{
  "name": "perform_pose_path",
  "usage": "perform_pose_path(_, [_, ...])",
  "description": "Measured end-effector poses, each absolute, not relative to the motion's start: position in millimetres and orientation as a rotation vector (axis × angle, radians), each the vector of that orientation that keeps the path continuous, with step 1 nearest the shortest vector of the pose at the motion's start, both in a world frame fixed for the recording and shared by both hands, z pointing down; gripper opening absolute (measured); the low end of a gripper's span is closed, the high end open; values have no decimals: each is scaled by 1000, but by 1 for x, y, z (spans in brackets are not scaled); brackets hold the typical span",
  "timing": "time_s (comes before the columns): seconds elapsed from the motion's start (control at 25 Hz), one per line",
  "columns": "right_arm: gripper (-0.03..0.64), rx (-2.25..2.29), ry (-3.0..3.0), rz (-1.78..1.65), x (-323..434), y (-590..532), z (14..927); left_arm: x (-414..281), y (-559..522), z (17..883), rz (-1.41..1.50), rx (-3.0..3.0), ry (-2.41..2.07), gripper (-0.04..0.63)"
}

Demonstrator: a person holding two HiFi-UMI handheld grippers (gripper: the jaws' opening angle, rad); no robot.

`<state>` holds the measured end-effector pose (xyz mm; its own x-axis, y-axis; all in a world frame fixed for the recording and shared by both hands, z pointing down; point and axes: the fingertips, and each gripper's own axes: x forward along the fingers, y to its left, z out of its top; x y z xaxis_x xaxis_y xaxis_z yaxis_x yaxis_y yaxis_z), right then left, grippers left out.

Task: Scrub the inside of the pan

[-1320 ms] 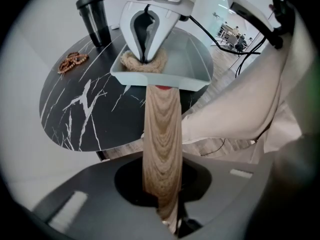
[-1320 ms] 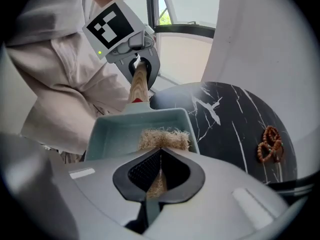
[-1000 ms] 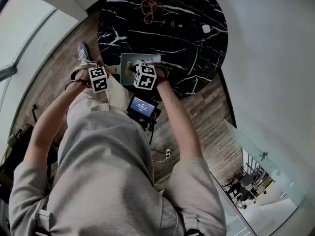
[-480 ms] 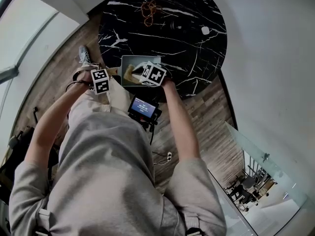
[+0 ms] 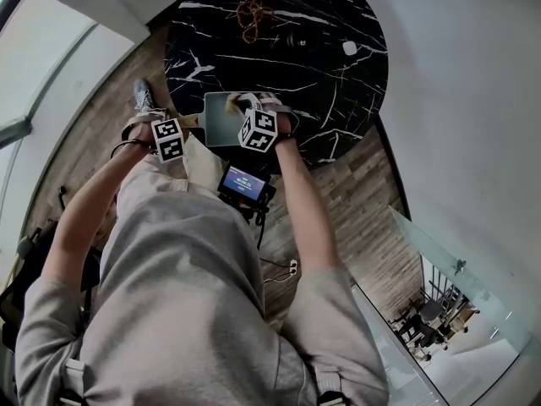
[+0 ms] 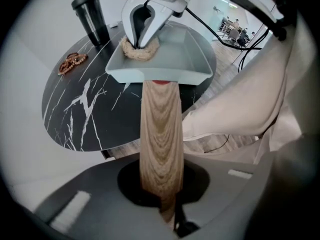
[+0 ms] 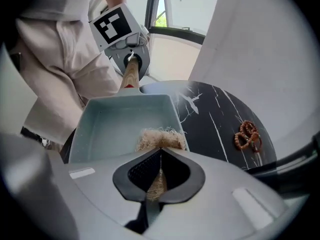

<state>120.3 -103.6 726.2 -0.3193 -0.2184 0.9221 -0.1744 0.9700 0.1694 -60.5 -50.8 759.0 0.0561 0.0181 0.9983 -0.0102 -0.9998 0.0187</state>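
On the black table [image 5: 338, 100], I'm steadying the pan [image 5: 221, 117]. My left gripper [image 6: 170, 211] has just been closing and is now clamping its wooden handle [image 6: 160, 134], so my right gripper [image 7: 159, 176], pinching the fibre scrubber [image 7: 160, 138], is pressing into the pan's corner.

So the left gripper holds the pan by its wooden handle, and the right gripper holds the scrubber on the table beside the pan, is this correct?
Not quite: the scrubber lies inside the pan, not on the table, as the right gripper view shows. The left gripper does hold the wooden handle, and the right gripper the scrubber.
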Motion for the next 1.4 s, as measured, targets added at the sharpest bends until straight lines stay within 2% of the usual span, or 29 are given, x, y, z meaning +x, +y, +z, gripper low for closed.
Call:
perform_pose_path(0.24, [20, 253, -1924, 105, 119, -95, 725, -60, -49, 759, 2142, 2255, 12, 2])
perform_pose_path(0.72, [18, -86, -1898, 446, 102, -32, 727, -62, -48, 761, 2147, 2214, 31, 2])
perform_pose_path(1.0, [20, -1, -1895, 772, 101, -31, 726, -63, -51, 761, 2185, 2226, -3, 2])
perform_pose_path(1.24, [20, 171, -2051, 497, 110, -67, 697, -64, -52, 762, 2182, 2233, -3, 2])
perform_pose_path(1.4, [20, 318, -1936, 287, 131, -94, 709, -63, -51, 764, 2186, 2226, -2, 2])
